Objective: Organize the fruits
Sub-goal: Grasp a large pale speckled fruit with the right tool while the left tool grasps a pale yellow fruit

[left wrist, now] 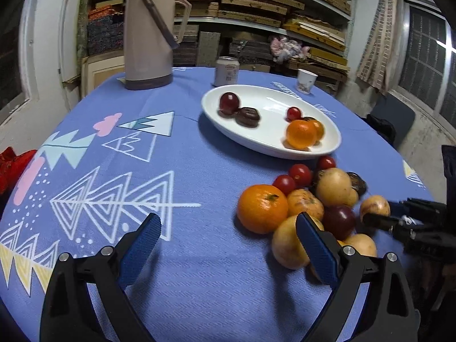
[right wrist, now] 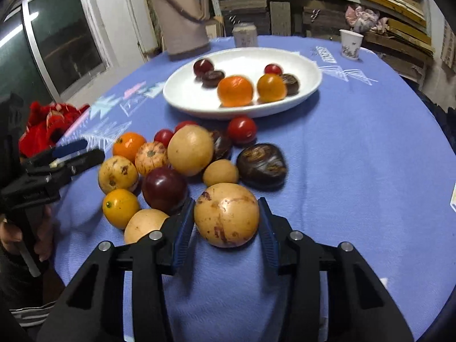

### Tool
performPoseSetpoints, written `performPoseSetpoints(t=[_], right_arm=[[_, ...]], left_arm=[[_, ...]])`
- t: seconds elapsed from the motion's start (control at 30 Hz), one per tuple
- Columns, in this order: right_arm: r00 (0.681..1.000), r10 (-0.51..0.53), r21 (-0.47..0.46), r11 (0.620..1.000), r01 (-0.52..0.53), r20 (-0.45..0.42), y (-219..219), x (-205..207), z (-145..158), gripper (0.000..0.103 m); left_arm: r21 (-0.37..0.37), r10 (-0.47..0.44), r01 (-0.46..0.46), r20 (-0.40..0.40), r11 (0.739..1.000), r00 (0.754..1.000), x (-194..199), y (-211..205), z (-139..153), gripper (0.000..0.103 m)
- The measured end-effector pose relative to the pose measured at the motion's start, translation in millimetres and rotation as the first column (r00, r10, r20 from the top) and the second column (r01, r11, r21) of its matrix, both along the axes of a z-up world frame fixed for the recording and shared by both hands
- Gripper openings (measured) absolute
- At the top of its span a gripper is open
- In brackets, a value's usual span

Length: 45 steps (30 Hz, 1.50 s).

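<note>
Right gripper on the speckled yellow fruit

The right gripper (right wrist: 226,222) has its pads against both sides of a round yellow fruit (right wrist: 226,219) (no long axis), at the near end of the pile. The white plate (right wrist: 309,85) lies straight ahead toward the table's far edge. The left gripper (left wrist: 228,245) hangs wide open, empty.
</note>
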State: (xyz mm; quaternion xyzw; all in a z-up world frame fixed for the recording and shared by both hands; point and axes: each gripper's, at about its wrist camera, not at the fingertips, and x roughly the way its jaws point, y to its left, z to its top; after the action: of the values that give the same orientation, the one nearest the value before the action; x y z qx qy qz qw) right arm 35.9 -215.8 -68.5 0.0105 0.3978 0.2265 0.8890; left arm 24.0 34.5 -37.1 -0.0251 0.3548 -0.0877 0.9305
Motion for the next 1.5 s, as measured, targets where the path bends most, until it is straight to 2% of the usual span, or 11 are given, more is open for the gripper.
performPoseSetpoints(t=[0.1,0.17,0.3,0.37,0.63,0.87,0.97,1.03,1.07,1.1,1.5], right_arm=[[0.999,-0.036,0.028,0.999,0.036,0.021,-20,1,1,0.043],[0.999,-0.052,0.049,0.997,0.052,-0.005,-28,5,-7,0.043],[0.999,0.001,0.063,0.998,-0.004,0.044,-25,-3,-5,0.043],[0.998,0.014,0.059,0.998,-0.017,0.057,-22,-5,-5,0.043],[0.996,0.02,0.086,0.996,-0.027,0.082,-25,-10,-3,0.043],[0.996,0.024,0.086,0.996,-0.031,0.08,-24,-10,-2,0.043],[0.996,0.025,0.085,0.996,-0.032,0.08,-24,-10,-2,0.043],[0.996,0.025,0.085,0.996,-0.031,0.08,-24,-10,-2,0.043],[0.996,0.024,0.087,0.996,-0.031,0.08,-24,-10,-2,0.043],[0.996,0.024,0.087,0.996,-0.031,0.08,-24,-10,-2,0.043],[0.996,0.017,0.097,0.995,-0.025,0.083,-24,-9,-1,0.043]], left_arm=[[-0.001,-0.044,0.044,0.005,0.999,0.999,-6,-10,0,0.096],[0.011,-0.069,0.069,0.006,0.998,0.998,-8,-18,0,0.096],[0.073,-0.088,0.089,-0.017,0.993,0.996,-6,-33,-7,0.096],[0.06,-0.09,0.091,-0.02,0.994,0.996,-3,-32,-8,0.096],[0.01,-0.14,0.141,-0.033,0.99,0.99,-4,-31,-11,0.064],[-0.003,-0.172,0.172,-0.081,0.985,0.982,4,-43,-16,0.059],[-0.074,-0.205,0.197,-0.113,0.978,0.972,6,-46,-20,0.057],[-0.087,-0.199,0.19,-0.111,0.978,0.974,6,-47,-20,0.052],[-0.083,-0.195,0.187,-0.106,0.979,0.975,5,-47,-20,0.044],[-0.079,-0.186,0.178,-0.104,0.981,0.977,4,-46,-20,0.041],[-0.077,-0.153,0.146,-0.086,0.986,0.985,-13,-35,-7,0.041]])
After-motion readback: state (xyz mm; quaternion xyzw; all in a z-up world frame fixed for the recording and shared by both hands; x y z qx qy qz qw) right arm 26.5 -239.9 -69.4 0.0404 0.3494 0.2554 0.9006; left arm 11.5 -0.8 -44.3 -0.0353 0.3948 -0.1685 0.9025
